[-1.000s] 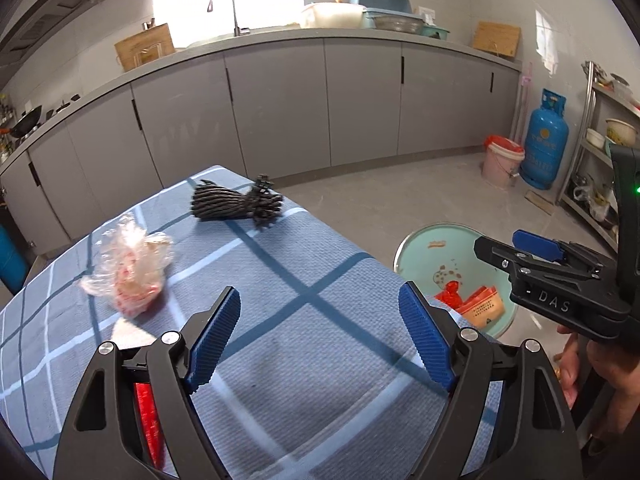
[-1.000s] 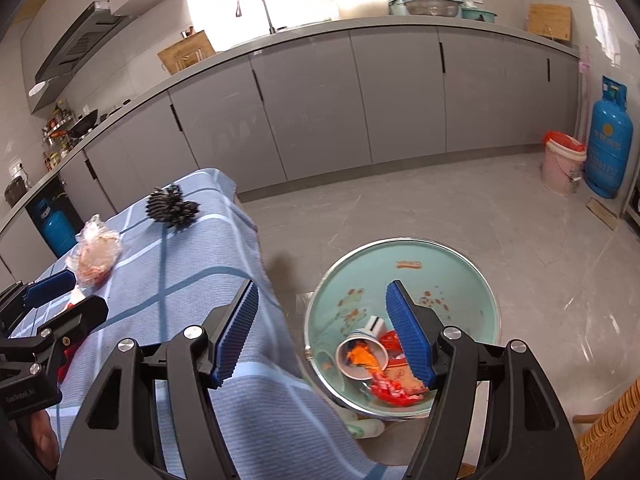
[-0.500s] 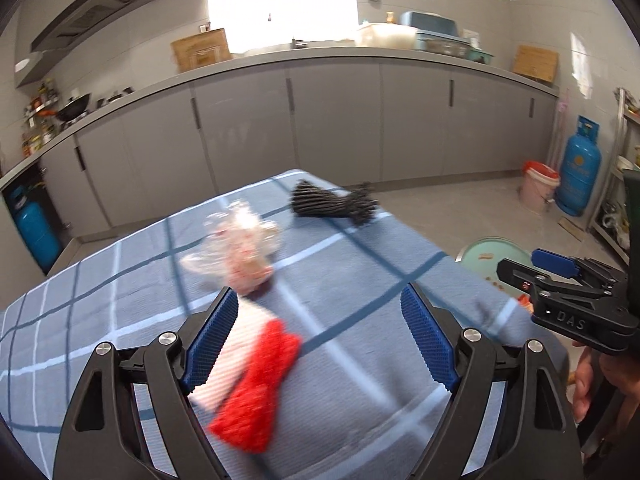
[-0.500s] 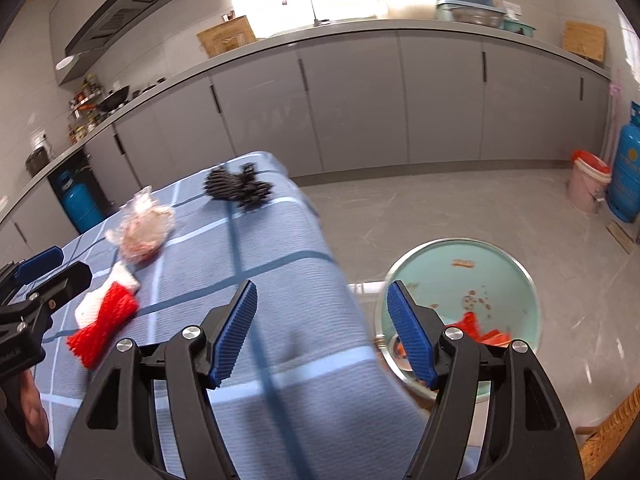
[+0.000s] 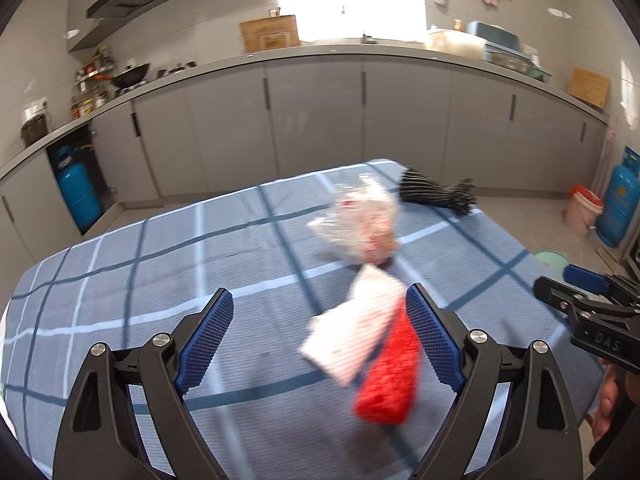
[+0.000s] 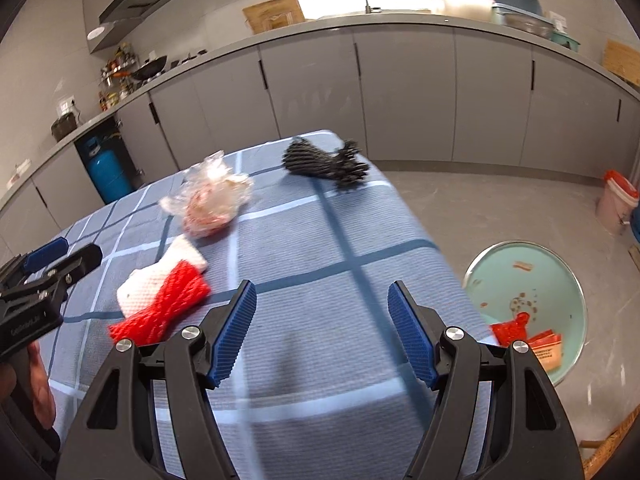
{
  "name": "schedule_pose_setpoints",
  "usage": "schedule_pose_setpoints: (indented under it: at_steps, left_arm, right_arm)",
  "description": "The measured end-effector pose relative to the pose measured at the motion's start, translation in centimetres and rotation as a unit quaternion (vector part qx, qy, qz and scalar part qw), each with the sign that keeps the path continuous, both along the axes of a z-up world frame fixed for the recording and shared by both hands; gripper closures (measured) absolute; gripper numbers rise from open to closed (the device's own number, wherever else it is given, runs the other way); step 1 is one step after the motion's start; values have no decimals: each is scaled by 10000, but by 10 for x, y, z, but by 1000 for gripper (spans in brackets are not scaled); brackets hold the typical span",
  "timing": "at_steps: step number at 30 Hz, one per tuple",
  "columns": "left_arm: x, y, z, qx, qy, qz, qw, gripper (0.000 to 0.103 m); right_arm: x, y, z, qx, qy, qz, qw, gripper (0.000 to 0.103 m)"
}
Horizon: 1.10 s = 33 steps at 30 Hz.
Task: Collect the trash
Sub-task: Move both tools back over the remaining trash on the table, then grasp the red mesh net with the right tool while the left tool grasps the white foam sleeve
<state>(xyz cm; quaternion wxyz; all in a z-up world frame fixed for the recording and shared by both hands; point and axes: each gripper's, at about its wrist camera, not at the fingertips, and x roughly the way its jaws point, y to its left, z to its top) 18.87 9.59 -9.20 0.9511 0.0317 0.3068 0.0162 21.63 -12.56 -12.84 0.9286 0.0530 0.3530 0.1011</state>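
Now red-white foam net [image 5: 372, 356] between open left tongs [image 5: 318, 338] — untouched

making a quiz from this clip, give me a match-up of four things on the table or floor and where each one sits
Things:
1 red foam net
2 clear plastic bag
3 black net
4 green basin

Places:
A far corner of the table
B floor, right of the table
C mid-table, beyond the white net
D nearest the left gripper

Pairs: 1-D, 2-C, 3-A, 4-B
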Motion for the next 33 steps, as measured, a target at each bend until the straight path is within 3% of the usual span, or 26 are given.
schedule_pose_setpoints:
  at_steps: [9, 20, 24, 29, 33]
  left_arm:
    - [2, 54, -17, 25, 219, 693, 9974, 16]
    - [-6, 82, -27, -145, 303, 966, 9948, 16]
    - [-6, 84, -28, -198, 321, 971, 9946, 16]
    - [-5, 80, -29, -249, 360, 925, 9947, 16]
    - [-3, 74, -27, -270, 371, 831, 9955, 16]
  right_arm:
    - [0, 69, 0, -202, 72, 412, 9989, 29]
    - [8, 124, -23, -263, 563, 704, 9956, 30]
    - [7, 132, -30, -230, 694, 842, 9938, 44]
    - [1, 137, -27, -215, 600, 1084, 9921, 77]
    - [-3, 124, -18, -290, 416, 992, 9938, 84]
